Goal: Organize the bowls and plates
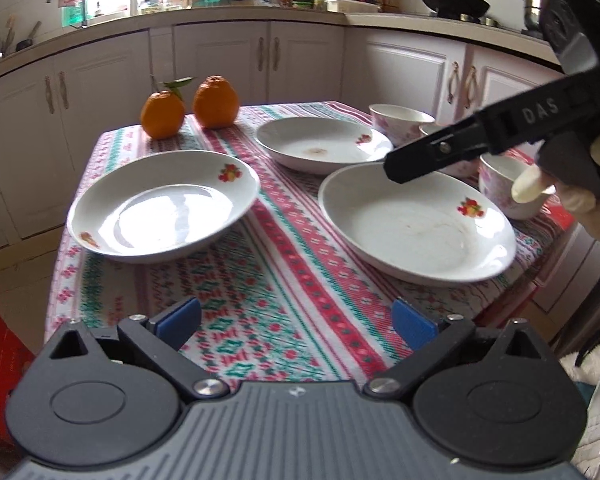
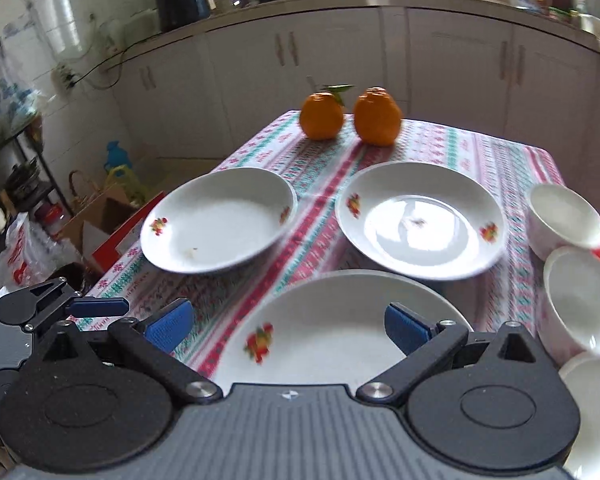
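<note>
Three plates lay spread singly on the desk (image 1: 284,280), bowls (image 2: 564,216) grouped along its right edge; nothing was stacked yet. The left gripper (image 1: 296,320) stood wide and empty. The right gripper (image 2: 288,328), likewise wide and empty, hovered over the nearest plate (image 2: 340,320). Gripping that plate's rim seemed next.

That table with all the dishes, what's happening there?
A person holds a two-finger gripper in each hand above the table and grips nothing yet. Three white plates lie separately, unstacked, with small bowls at one side and two oranges at the far end. The left gripper and right gripper both stand open.
</note>
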### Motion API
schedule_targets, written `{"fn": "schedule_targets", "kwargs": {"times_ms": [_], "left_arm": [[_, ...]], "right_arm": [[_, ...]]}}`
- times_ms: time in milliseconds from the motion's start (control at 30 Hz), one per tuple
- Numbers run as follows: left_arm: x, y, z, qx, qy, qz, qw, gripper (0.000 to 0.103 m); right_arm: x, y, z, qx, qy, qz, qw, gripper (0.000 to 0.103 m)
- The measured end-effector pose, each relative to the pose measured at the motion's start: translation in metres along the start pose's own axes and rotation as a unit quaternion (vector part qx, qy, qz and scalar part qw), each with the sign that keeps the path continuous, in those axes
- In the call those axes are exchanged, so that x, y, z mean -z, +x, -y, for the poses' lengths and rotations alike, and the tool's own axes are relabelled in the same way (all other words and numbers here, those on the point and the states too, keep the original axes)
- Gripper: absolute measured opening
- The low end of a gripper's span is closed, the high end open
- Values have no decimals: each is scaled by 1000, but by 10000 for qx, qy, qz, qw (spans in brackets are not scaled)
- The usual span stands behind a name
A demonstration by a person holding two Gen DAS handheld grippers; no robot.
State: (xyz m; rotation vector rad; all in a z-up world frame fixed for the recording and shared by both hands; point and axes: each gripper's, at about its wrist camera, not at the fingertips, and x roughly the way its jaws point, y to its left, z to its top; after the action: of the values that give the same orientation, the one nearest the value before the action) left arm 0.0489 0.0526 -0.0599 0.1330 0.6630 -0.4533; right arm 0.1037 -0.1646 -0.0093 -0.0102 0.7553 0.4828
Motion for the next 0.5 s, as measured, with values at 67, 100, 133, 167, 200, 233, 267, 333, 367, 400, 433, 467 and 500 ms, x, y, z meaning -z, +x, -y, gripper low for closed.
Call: {"fn": "schedule_targets", "kwargs": {"times_ms": [67,100,133,167,200,233,267,333,367,400,433,467,500], "left_arm": [[0,6,8,116,125,-40,9998,101],[1,9,11,167,194,-56,9997,101],[0,12,15,226,267,-63,9994,101],[0,15,19,282,342,-67,9990,101],[0,18,22,336,409,-75,9986,101],[0,21,26,384,477,-81,9981,101],[0,23,29,422,542,-80,9976,101],[-1,28,34,526,632,-96,9966,101],[-1,30,35,593,656,-108,9960,101],[-1,33,37,652,674,-119,9955,101],[-1,36,39,700,697,-145,9950,101],[-1,39,40,729,725,-177,9945,101],[-1,41,42,740,746,-193,9943,101]], "right_arm": [[13,-7,4,142,86,43,9999,103],[18,-10,6,185,136,55,9997,103],[22,-11,8,214,195,52,9996,103],[26,-13,11,231,265,49,9994,103],[29,-15,15,245,346,43,9991,103],[30,-16,17,265,401,36,9988,103],[31,-18,20,295,433,37,9986,103],[33,-20,26,380,450,17,9983,103],[33,-20,29,414,443,-2,9982,103],[33,-20,33,445,442,-25,9980,103],[33,-19,35,473,446,-51,9979,103],[31,-17,39,504,447,-93,9977,103],[30,-16,41,540,453,-135,9974,103]]}}
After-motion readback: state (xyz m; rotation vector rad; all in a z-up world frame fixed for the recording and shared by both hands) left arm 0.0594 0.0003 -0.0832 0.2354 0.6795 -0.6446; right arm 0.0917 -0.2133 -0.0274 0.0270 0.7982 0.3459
